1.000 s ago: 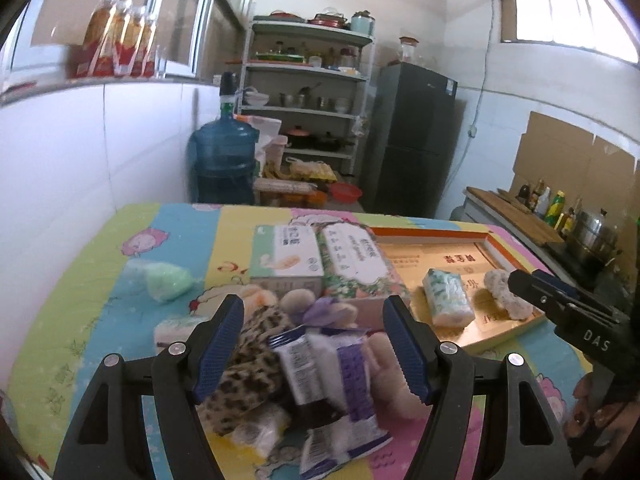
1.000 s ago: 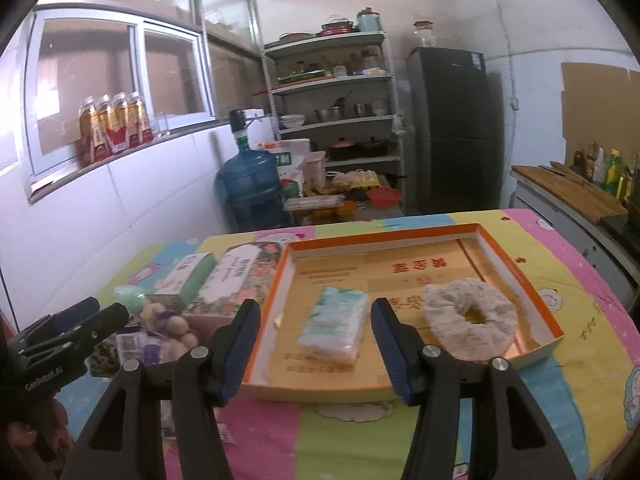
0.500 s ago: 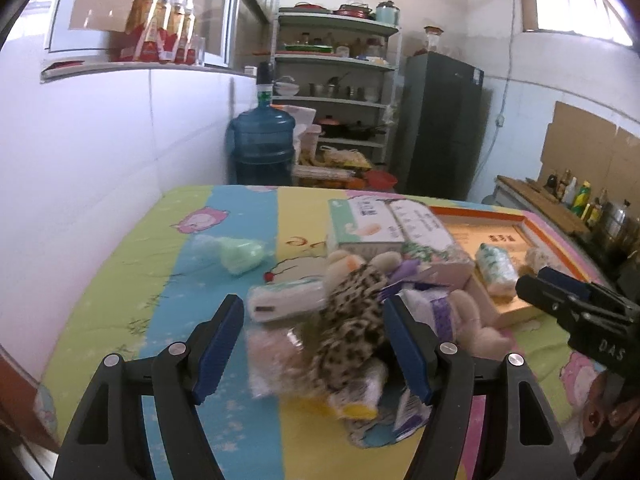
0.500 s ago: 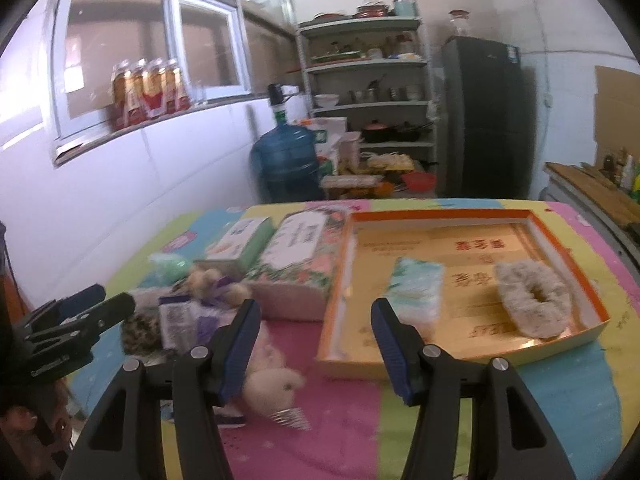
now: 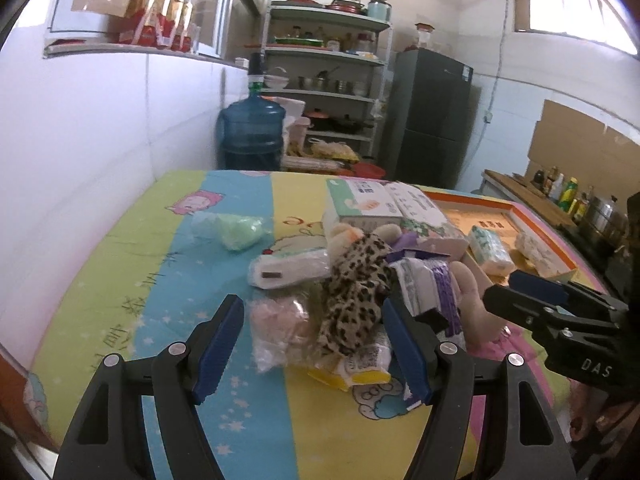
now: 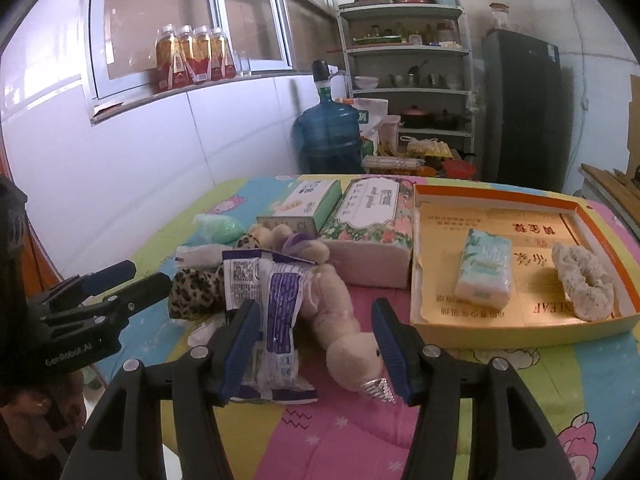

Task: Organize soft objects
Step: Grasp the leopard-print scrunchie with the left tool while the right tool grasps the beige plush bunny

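The left gripper point(image 5: 312, 344) hangs wide open and empty over a heap of soft goods on the cartoon-print cloth point(image 5: 152, 264): a leopard-print plush point(image 5: 356, 292) and a bagged pink item point(image 5: 280, 320). The right gripper point(image 6: 314, 340), half-open, holds nothing above a beige plush toy point(image 6: 332, 316). Only its view shows the whole orange-rimmed tray point(image 6: 496, 196), holding a tissue pack point(image 6: 486, 268) and a fluffy cream scrunchie point(image 6: 584, 284).

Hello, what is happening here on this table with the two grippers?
A person holds two grippers over a pile of soft things on a colourful tablecloth. The left gripper is open in front of a leopard-print plush. The right gripper is open around a beige plush toy, not yet pressing it. The orange-rimmed cardboard tray already holds a tissue pack and a fluffy white scrunchie.
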